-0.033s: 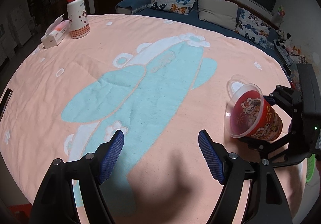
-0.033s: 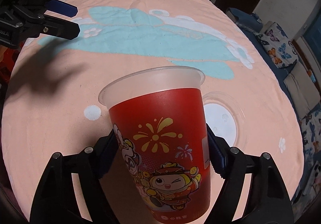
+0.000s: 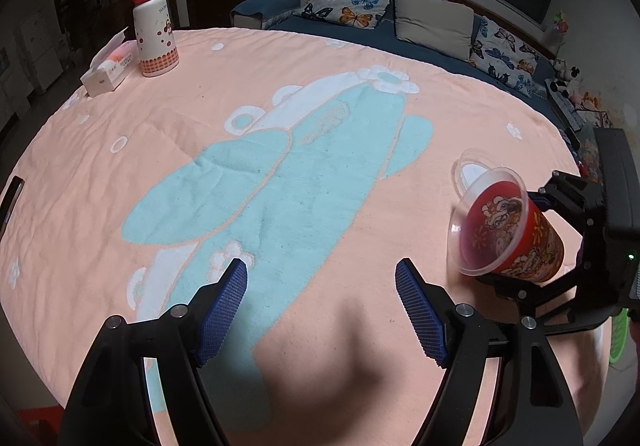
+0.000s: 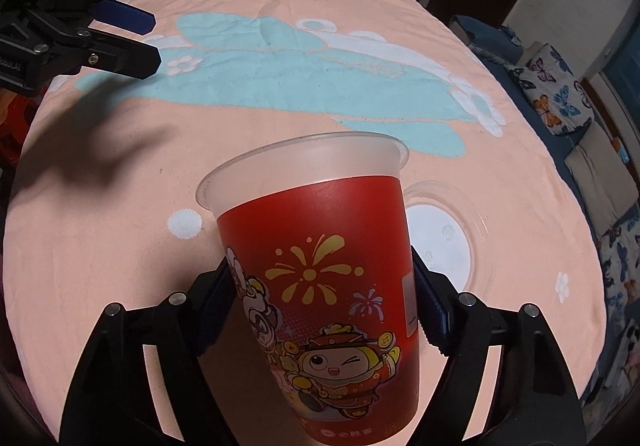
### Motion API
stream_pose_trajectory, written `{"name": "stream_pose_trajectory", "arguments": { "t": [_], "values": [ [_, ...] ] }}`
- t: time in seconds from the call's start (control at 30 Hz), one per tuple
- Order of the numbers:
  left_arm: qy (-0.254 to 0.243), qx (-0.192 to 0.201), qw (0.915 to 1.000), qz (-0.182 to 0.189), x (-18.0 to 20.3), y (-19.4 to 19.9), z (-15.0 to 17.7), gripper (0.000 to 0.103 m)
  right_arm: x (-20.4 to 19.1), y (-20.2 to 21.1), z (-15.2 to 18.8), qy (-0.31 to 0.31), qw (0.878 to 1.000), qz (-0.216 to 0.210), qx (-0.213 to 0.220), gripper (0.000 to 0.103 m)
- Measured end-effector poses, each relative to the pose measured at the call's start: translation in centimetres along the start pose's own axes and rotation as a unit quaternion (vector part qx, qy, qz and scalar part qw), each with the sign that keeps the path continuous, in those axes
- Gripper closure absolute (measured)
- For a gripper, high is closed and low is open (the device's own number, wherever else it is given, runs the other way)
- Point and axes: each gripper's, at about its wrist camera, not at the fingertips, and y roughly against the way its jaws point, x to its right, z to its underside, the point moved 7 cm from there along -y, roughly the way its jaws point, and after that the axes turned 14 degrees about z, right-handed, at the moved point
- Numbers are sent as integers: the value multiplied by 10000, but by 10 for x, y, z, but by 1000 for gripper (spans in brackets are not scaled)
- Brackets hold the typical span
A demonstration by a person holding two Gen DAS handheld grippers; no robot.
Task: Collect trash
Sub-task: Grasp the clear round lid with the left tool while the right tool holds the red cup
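A red plastic cup (image 4: 332,278) with cartoon prints and a frosted rim is held in my right gripper (image 4: 320,310), lifted and tilted above the pink tablecloth (image 4: 100,246). In the left wrist view the cup (image 3: 508,230) shows at the right, mouth facing left, with the right gripper (image 3: 560,234) shut on it. A clear plastic lid (image 4: 444,238) lies flat on the cloth just behind the cup; it also shows in the left wrist view (image 3: 472,170). My left gripper (image 3: 320,298) is open and empty, low over the cloth, left of the cup.
A white bottle with a red cap (image 3: 154,30) and a tissue box (image 3: 106,70) stand at the table's far left. A dark phone (image 3: 10,198) lies at the left edge. A sofa with butterfly cushions (image 3: 348,6) runs behind the table.
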Motion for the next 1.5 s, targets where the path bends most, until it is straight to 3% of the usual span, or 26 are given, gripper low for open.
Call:
{"name": "stream_pose_trajectory", "arguments": {
  "t": [0.4,0.63,0.73,1.0,1.27,1.5],
  "values": [
    [-348,-153,9979,519,40,-29,-18,30,38,40,51,-1311,9906,319,-216,28],
    [-436,-320,9916,1176,80,-67,-41,53,54,75,89,-1999,9778,570,-260,29],
    [-637,-328,9900,1217,96,-85,-52,62,54,83,102,-2188,9733,631,-290,30],
    [-739,-555,9871,1311,113,-127,-65,70,55,103,138,-2824,9563,704,-269,30],
    [-859,-610,9861,1287,123,-142,-70,75,60,120,162,-3153,9451,800,-319,30],
    [-795,-679,9874,1190,118,-154,-75,90,61,129,172,-3273,9401,896,-336,30]
  ]
}}
